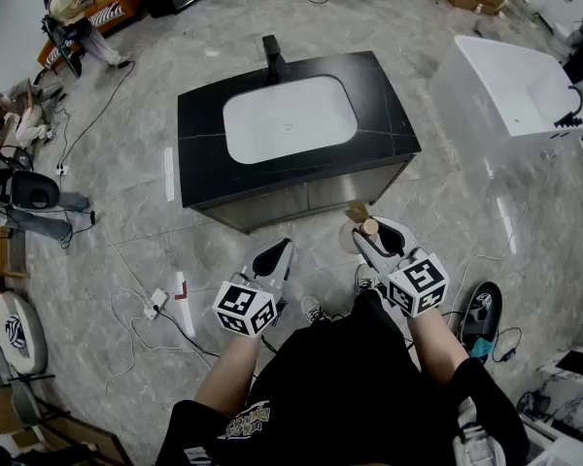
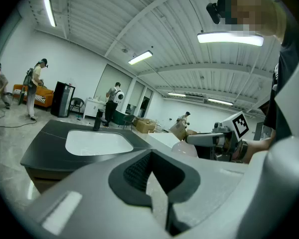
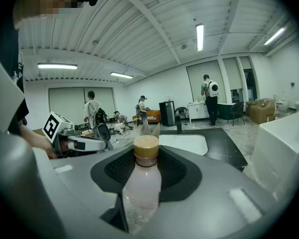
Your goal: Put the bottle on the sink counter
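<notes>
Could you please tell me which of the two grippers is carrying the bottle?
The right gripper: its jaws clamp the pale pink bottle, while the left gripper is shut on nothing.

One bottle (image 3: 141, 183), one sink counter (image 1: 204, 124), one faucet (image 1: 272, 56), one bathtub (image 1: 466, 95), two claws (image 1: 278, 255) (image 1: 369, 243)

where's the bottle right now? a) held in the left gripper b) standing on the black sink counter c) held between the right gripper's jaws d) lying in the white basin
C: the right gripper view shows the bottle, tan cap up, clamped between the jaws of the right gripper, short of the sink counter.
</notes>
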A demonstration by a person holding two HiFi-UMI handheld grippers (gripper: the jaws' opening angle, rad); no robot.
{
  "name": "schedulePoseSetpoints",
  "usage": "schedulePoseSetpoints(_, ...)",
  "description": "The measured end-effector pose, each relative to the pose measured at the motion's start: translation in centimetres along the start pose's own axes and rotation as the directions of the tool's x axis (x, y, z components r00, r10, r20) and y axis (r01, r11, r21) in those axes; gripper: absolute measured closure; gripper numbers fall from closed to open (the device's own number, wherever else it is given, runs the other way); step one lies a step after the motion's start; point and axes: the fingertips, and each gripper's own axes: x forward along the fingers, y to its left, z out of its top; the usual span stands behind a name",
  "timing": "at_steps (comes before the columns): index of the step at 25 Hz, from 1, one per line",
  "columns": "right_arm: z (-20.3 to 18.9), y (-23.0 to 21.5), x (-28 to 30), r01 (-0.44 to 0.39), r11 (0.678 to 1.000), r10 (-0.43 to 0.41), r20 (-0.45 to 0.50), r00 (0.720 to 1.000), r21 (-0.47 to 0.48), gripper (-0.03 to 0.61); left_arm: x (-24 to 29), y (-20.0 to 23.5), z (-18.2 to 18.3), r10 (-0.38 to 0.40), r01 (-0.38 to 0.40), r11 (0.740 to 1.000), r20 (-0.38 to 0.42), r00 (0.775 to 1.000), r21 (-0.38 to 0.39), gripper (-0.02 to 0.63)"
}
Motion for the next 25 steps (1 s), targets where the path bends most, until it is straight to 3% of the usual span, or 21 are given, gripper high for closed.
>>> schedulePoseSetpoints(25,0.6,0.9,0.3,-0.047,0.999,0.047,0.02,0.999,0.015,0.411,-1.2,0.2,-0.2,0.021,-0.021,1.0,0.002,1.0,-0.004,0.614)
